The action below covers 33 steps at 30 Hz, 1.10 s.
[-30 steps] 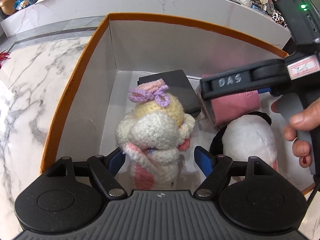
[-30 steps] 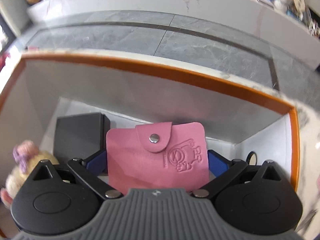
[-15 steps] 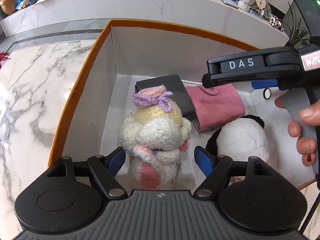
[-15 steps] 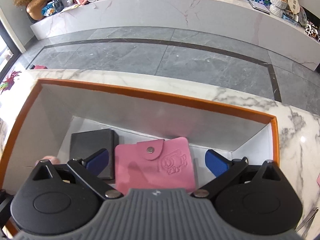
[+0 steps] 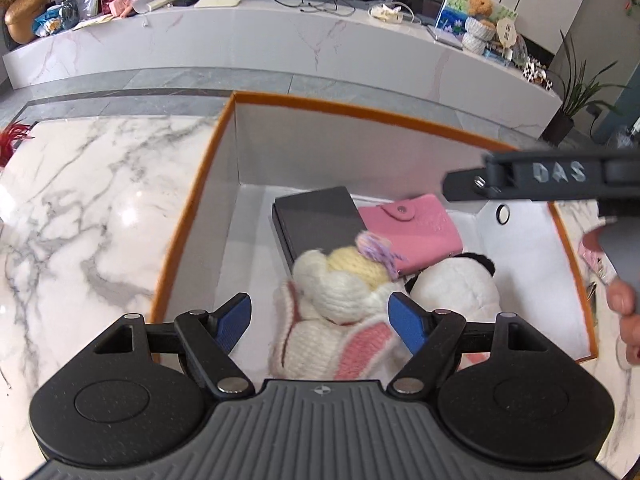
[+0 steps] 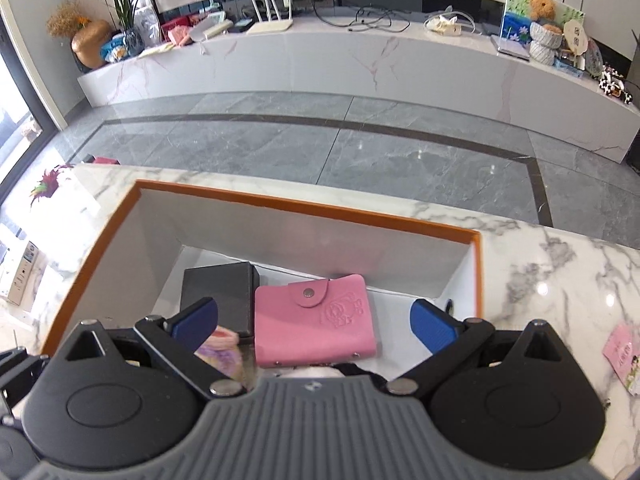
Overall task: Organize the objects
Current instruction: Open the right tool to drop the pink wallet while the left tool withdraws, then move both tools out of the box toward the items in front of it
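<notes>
Jaws of both the left gripper point(image 5: 320, 322) and right gripper point(image 6: 314, 322) stand spread and empty over the box point(image 5: 360, 108), where the soft, light crocheted doll point(image 5: 340, 300) lies at six o'clock, best pinched around its body.

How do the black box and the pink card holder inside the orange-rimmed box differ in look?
The black box is plain, dark and blocky with thick sides; the pink card holder is flatter and soft-looking. The card holder has a flap with a metal snap and an embossed cartoon figure; the black box shows neither. Both lie flat, side by side, by the far wall of the orange-rimmed box.
</notes>
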### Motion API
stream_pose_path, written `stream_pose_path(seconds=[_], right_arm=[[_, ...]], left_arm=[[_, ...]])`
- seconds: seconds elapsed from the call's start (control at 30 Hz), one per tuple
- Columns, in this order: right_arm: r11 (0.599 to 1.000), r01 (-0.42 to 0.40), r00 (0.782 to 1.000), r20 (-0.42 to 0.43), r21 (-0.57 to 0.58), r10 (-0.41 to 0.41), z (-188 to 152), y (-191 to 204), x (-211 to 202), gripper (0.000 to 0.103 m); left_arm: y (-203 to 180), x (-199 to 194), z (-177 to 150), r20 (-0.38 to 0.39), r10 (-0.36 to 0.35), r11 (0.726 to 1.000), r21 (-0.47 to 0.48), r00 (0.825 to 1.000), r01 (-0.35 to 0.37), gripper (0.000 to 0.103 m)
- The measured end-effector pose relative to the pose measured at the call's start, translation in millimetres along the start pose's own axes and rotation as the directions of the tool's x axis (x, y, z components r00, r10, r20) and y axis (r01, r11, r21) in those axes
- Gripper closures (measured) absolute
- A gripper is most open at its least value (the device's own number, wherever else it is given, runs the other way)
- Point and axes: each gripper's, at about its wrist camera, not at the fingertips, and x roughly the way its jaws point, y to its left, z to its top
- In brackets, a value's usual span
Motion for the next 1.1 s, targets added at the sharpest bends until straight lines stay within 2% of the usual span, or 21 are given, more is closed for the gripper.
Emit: stream_pose_path(seconds=[0.3,0.63,0.8,0.9,1.0,1.1], right_arm=[[0.999,-0.016,0.992,0.122,0.037,0.012,-34,-6,-61,0.001],[0.996,-0.025,0.972,0.237,0.082,0.005,-125,6,-123,0.001],[0.994,-0.035,0.971,0.237,0.104,0.009,-177,13,-123,0.001],[0.989,-0.07,0.972,0.232,0.132,0.038,-201,16,-116,0.001],[0.982,-0.107,0.971,0.229,0.158,0.069,-216,18,-105,0.001],[0.988,-0.089,0.975,0.213,0.128,0.061,-220,23,-95,0.001]], left_arm=[[3,-40,-3,0.073,0.005,1.0,0.019,0.997,-0.007,0.014],[3,-83,-27,0.128,0.003,0.996,0.091,0.992,-0.015,0.014],[8,-99,-57,0.141,-0.009,0.993,0.117,0.99,-0.007,0.014],[16,-101,-80,0.116,-0.014,0.993,0.114,0.993,0.0,0.014],[25,-98,-103,0.104,-0.014,0.994,0.111,0.994,0.003,0.014],[31,-89,-129,0.081,-0.011,0.996,0.086,0.997,0.004,0.014]])
